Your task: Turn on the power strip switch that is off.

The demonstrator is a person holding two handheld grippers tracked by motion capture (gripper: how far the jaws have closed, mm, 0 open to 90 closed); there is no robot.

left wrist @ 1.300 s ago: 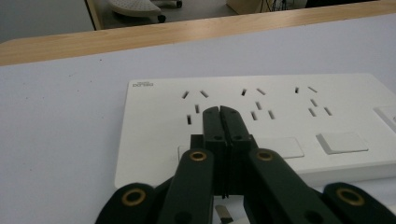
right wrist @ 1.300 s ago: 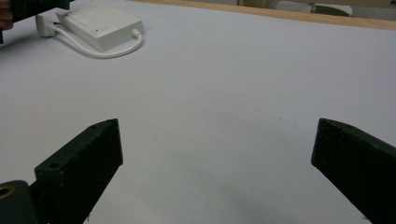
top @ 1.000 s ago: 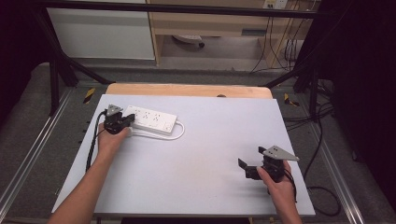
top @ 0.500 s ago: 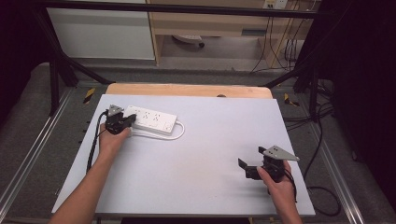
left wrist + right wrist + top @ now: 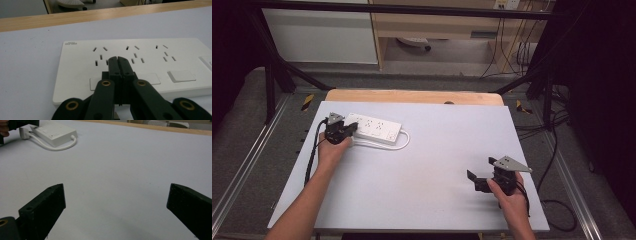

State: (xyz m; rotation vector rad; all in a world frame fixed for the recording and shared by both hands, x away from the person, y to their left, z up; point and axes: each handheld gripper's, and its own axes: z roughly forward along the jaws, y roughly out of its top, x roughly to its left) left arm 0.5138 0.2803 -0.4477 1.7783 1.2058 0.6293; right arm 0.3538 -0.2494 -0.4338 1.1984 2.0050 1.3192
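White plastic marks out the thing being worked on — a power strip [image 5: 374, 128] lying flat toward the far left of the pale table [image 5: 432, 200], its cord [image 5: 387, 145] curling along its near side in a loop. The left gripper [image 5: 352, 127] sits at the strip's left end, and the left gripper view shows its fingers [image 5: 117, 65] pressed together with nothing between them, their tips resting over the strip's top face just by the leftmost set of socket holes and above a row of flat rocker switches [image 5: 180, 76]. Whether the tips actually touch the plastic I cannot tell. Judging by that pose, the step in hand looks like pressing or poking at the strip — most likely working the switch nearest the left end — rather than picking anything up.

The right gripper [image 5: 477, 180] waits well apart, near the table's right front corner, held in the person's right hand [image 5: 508, 192]; the right gripper view shows its fingers [image 5: 43, 208] spread wide over bare table, holding nothing.

The next move probably calls for a short, firm push downward with the closed tips, squarely on the switch, without sliding the light strip across the smooth surface. If it skids, the idle right gripper could come across to steady the far end
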